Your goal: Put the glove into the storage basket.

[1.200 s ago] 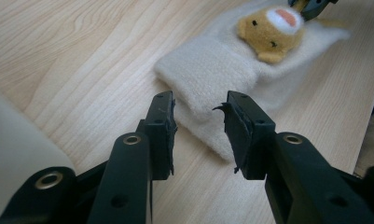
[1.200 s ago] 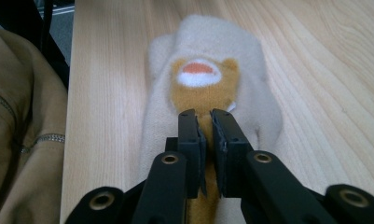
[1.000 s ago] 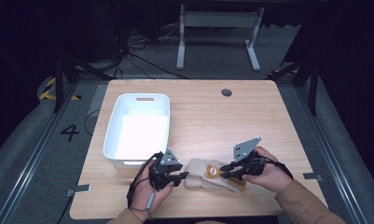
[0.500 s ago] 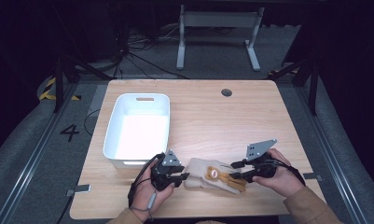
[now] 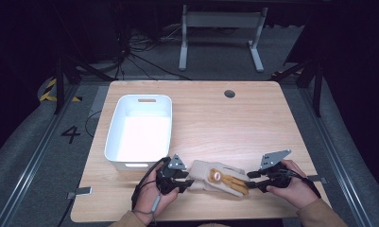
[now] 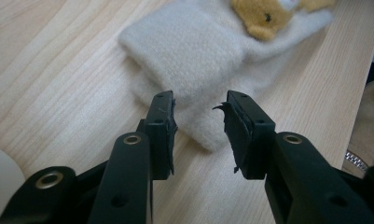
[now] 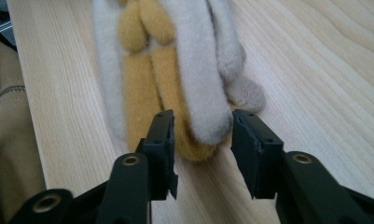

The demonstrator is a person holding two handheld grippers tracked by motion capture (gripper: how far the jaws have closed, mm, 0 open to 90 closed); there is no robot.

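A fuzzy cream glove (image 5: pixel 215 178) with yellow fingers and a small bear face lies flat near the table's front edge. My left gripper (image 5: pixel 184 180) is at its cuff end. In the left gripper view the left gripper (image 6: pixel 198 114) stands open, and the cream cuff (image 6: pixel 198 51) reaches just between the jaw tips. My right gripper (image 5: pixel 251 180) is at the glove's finger end. In the right gripper view the right gripper (image 7: pixel 201 126) is open, with the tips of the yellow and cream glove fingers (image 7: pixel 175 70) lying between the jaws.
A white plastic bin (image 5: pixel 112 127) stands at the table's left, just beyond my left gripper. The wooden table (image 5: pixel 234 127) has a round cable hole (image 5: pixel 229 93) at the back. The front edge runs close behind both hands.
My right gripper has slid to the right, from the glove's middle to its fingertips, and the glove now lies stretched out longer. The left gripper has stayed at the cuff.
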